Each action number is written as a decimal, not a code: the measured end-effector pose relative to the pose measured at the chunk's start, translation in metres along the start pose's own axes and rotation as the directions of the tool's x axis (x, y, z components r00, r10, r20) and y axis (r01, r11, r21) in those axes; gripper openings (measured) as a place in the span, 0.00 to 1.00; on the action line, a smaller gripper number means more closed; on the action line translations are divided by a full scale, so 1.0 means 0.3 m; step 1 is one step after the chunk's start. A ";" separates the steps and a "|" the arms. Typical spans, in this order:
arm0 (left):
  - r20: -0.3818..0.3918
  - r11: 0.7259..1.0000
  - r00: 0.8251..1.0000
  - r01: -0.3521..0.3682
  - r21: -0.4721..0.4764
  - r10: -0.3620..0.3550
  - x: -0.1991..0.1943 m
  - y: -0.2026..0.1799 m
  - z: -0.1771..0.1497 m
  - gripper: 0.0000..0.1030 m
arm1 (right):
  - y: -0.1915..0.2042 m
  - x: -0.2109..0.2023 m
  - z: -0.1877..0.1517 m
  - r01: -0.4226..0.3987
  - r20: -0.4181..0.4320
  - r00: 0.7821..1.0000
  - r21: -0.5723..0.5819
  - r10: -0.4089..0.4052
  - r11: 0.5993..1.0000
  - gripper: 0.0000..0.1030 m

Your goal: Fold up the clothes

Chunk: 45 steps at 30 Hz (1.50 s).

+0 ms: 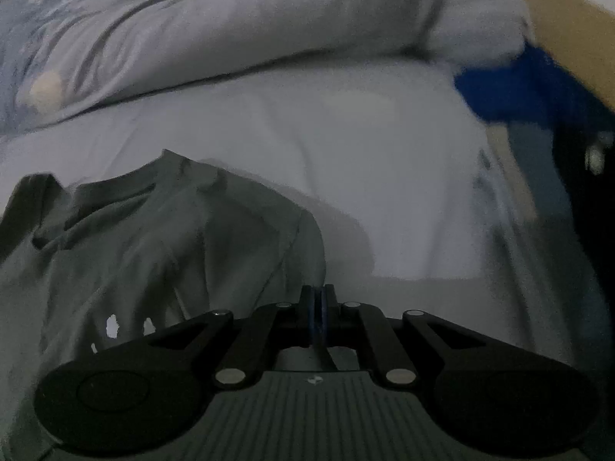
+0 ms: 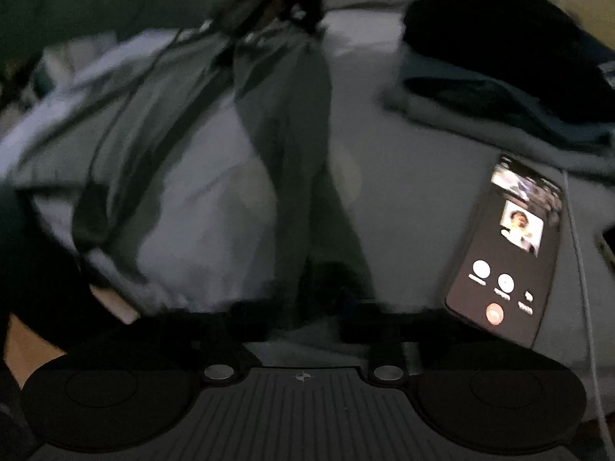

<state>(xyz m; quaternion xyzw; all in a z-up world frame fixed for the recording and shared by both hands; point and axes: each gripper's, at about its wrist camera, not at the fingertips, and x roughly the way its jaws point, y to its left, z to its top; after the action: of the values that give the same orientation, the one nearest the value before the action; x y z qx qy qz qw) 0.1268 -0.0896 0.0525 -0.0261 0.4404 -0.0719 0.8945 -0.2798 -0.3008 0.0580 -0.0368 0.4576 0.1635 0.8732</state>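
Here the grey-green shirt (image 1: 153, 238) lies rumpled on the bed (image 1: 384, 176), both jaws clenched: left gripper (image 1: 318, 307) pinching its edge, right gripper (image 2: 307, 307) apparently gripping cloth to spread it

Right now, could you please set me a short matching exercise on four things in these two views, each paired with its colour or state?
Things:
1. garment
2. phone
3. left gripper
4. stack of clothes

Descriptions:
a. lying face up with its screen lit
b. grey-green and rumpled, spread on the pale sheet
c. jaws shut at the edge of the fabric
d. dark, folded, beyond the phone

Pairs: 1-b, 2-a, 3-c, 4-d
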 end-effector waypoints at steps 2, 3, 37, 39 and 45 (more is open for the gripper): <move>0.045 0.998 0.999 0.028 -0.060 -0.025 -0.026 0.024 0.028 0.06 | -0.003 -0.048 0.025 0.023 0.048 0.999 0.008 -0.023 1.000 0.04; 0.072 0.995 0.997 0.045 -0.088 -0.038 -0.043 0.035 0.041 0.06 | -0.017 -0.082 0.038 0.025 0.079 0.996 0.041 -0.028 0.999 0.04; -0.085 0.130 0.848 0.178 0.975 -0.524 -0.624 -0.552 -1.045 0.81 | -0.296 -0.451 -0.095 0.203 0.226 0.893 0.568 -0.389 0.797 0.56; -0.108 0.075 0.851 0.170 0.983 -0.514 -0.605 -0.582 -1.105 0.78 | -0.284 -0.458 -0.106 0.195 0.231 0.894 0.572 -0.384 0.797 0.57; -0.163 0.024 0.890 0.191 0.981 -0.425 -0.516 -0.613 -1.168 0.45 | -0.257 -0.491 -0.108 0.181 0.260 0.888 0.562 -0.380 0.807 0.58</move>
<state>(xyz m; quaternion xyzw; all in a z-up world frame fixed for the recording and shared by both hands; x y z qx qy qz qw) -0.2633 -0.2422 -0.0198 0.4735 0.1807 -0.5353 0.6757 -0.3585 -0.4175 0.1520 0.1638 0.3060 -0.0964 0.9329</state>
